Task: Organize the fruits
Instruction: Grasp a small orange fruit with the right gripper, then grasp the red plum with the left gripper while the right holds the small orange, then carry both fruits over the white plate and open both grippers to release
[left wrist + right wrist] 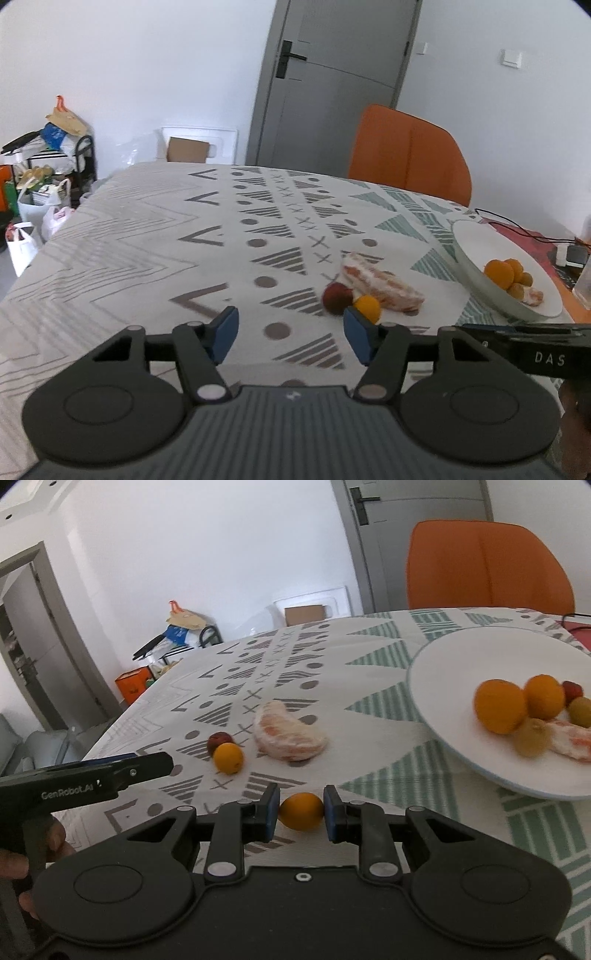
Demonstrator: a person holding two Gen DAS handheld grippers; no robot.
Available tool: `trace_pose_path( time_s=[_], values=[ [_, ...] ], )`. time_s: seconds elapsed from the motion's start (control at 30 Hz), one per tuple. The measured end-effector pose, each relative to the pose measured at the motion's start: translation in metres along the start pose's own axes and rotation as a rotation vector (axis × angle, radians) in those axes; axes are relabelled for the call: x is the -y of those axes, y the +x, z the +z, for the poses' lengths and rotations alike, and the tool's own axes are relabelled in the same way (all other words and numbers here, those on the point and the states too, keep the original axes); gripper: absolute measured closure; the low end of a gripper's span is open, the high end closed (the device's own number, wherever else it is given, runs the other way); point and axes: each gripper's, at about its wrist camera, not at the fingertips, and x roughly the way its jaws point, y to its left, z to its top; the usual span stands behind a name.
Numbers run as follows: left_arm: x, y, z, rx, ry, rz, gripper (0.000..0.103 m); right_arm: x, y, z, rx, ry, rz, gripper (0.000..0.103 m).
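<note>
fruit sorting is mid-transfer: the right hand-held gripper (301, 812) is clamped narrow on a small orange fruit (301, 811), pads on both its sides, presumably to carry it to the white plate (439, 686) at right, which already groups several orange, yellowish and red fruits plus a peeled segment. the left hand-held gripper (290, 338) stands partly open and empty above the patterned surface (147, 236), near the loose red fruit (337, 298), small orange fruit (367, 307) and peeled segment (384, 286), likely its next picks.
</note>
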Motion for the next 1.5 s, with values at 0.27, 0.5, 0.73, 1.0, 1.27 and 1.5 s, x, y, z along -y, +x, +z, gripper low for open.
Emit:
trace_pose_path(
  time_s=[0.27,0.5,0.73,1.0,1.27,1.5],
  values=[
    [0.013,0.02,0.009,-0.015,0.013,-0.033,0.055,0.012,-0.01,0.002,0.024,0.022,-0.019,0.079],
    [0.019,0.036,0.015,-0.017,0.014,-0.051,0.06,0.017,-0.012,0.003,0.033,0.028,-0.033,0.079],
    [0.009,0.045,0.02,-0.026,-0.046,-0.042,0.076,0.019,-0.011,0.003,0.034,0.034,-0.044,0.079],
    [0.01,0.039,0.01,-0.056,-0.017,-0.068,0.083,0.02,-0.01,0.0,0.036,0.039,-0.046,0.079],
    [0.011,0.023,0.013,-0.03,-0.004,-0.044,0.083,0.023,-0.026,0.001,0.074,0.043,-0.057,0.079],
    [0.022,0.008,0.019,0.009,0.01,-0.054,0.083,0.029,-0.041,0.005,0.114,0.05,-0.076,0.079]
  ],
)
